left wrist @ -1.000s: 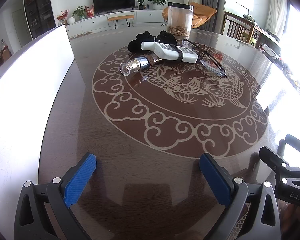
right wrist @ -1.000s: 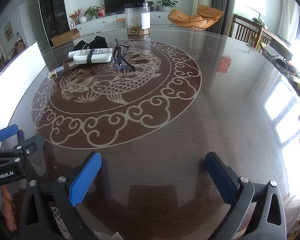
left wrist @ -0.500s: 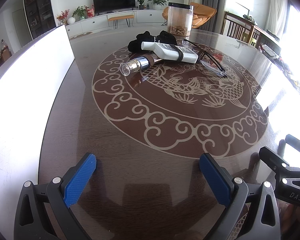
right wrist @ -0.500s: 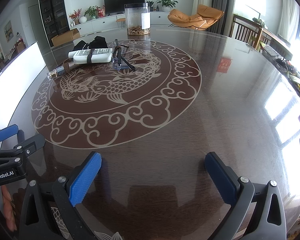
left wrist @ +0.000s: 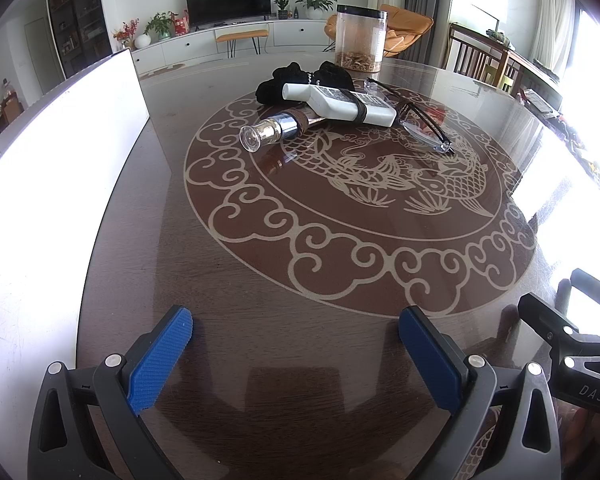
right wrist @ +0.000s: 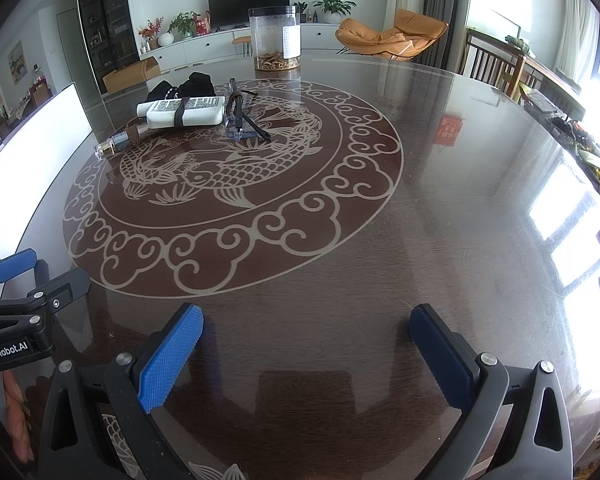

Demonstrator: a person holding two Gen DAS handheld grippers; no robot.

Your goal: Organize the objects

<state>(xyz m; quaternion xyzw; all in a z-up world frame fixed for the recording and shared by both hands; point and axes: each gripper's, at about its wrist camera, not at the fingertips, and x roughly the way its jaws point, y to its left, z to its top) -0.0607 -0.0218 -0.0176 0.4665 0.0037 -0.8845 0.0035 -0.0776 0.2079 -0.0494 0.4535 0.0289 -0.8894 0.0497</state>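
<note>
A white bottle with a black band (left wrist: 340,104) (right wrist: 184,111) lies on the far part of the round table, partly on a black cloth (left wrist: 296,78) (right wrist: 184,84). A small glass bottle with a silver collar (left wrist: 274,130) (right wrist: 118,142) lies beside it. A pair of glasses (left wrist: 416,118) (right wrist: 240,114) lies to its right. My left gripper (left wrist: 296,332) is open and empty near the front edge. My right gripper (right wrist: 306,328) is open and empty too. All objects lie far ahead of both.
A clear jar with a black lid (left wrist: 360,38) (right wrist: 275,38) stands at the back of the table (left wrist: 260,280). A white board (left wrist: 52,160) stands along the left side. The other gripper shows at each view's side (left wrist: 568,340) (right wrist: 24,292).
</note>
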